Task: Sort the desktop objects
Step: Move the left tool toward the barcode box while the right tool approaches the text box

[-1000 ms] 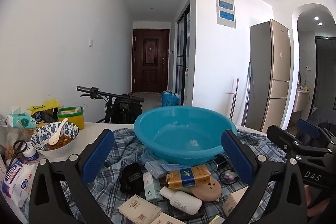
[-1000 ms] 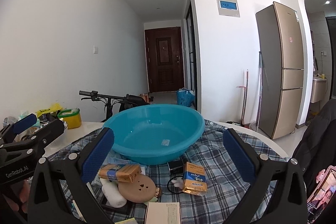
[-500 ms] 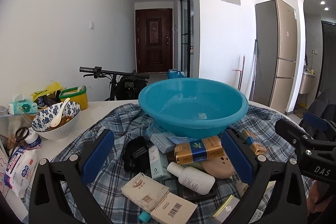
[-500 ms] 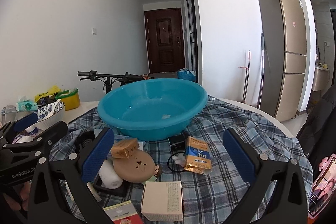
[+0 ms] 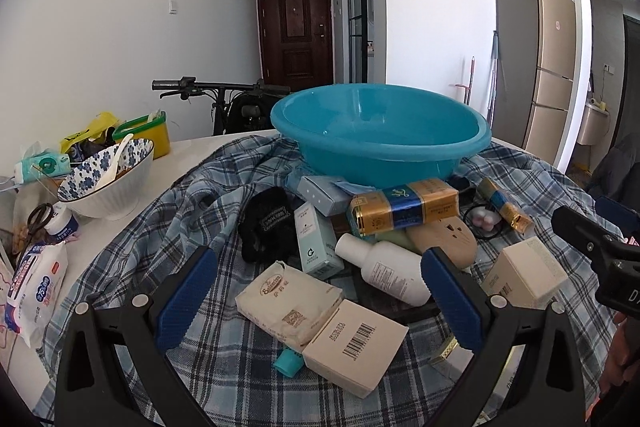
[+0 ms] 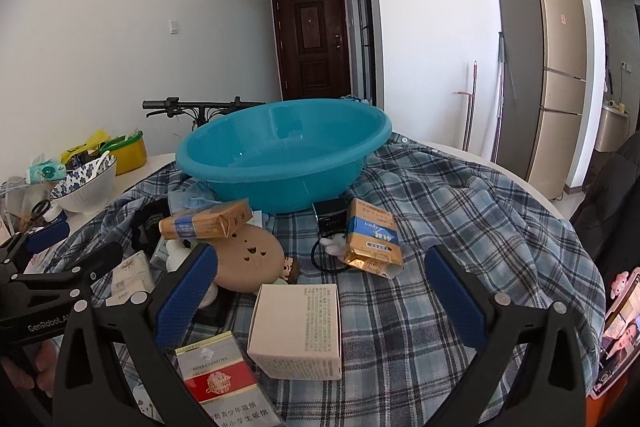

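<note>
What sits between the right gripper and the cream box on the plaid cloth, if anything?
Nothing visible. The cream box lies on the plaid cloth just ahead of the open right gripper, with no object in front of it. A cigarette pack lies beside it, to its left.

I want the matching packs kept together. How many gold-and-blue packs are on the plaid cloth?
2. One gold-and-blue pack tops the pile before the blue basin; the second pack lies right of it on the plaid cloth. The pile may hide more.

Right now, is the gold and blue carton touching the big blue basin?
Cannot tell. In the left wrist view the gold and blue carton overlaps the blue basin; the right wrist view shows no plain gap or contact.
</note>
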### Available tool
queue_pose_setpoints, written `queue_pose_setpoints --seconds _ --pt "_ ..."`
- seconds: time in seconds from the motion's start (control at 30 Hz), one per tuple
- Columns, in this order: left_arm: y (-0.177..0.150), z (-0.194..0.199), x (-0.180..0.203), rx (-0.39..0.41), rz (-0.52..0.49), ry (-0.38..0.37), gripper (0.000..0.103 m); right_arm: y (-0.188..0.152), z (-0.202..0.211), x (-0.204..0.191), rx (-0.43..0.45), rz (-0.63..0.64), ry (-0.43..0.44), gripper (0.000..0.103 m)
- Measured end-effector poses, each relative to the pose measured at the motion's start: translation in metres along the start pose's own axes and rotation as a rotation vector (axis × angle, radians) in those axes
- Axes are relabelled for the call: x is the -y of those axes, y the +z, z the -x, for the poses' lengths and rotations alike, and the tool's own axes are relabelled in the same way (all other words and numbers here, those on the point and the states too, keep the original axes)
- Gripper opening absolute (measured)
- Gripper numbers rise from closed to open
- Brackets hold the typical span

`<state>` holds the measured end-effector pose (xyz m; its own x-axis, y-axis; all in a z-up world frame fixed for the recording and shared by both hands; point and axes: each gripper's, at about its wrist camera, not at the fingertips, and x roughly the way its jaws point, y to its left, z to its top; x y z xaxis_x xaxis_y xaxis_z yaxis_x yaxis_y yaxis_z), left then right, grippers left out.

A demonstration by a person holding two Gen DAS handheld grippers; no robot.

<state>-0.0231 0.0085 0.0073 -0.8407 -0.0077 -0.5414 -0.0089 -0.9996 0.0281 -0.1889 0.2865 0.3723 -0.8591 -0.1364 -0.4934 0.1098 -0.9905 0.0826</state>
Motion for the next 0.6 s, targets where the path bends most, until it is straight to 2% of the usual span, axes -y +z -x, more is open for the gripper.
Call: queue_pose_setpoints --seconds 0.6 --pt "-0.022 -0.011 0.003 -0.060 -0.016 -0.015 0.103 -0.028 -0.019 0.012 -0.094 -0.028 -0.034 0.103"
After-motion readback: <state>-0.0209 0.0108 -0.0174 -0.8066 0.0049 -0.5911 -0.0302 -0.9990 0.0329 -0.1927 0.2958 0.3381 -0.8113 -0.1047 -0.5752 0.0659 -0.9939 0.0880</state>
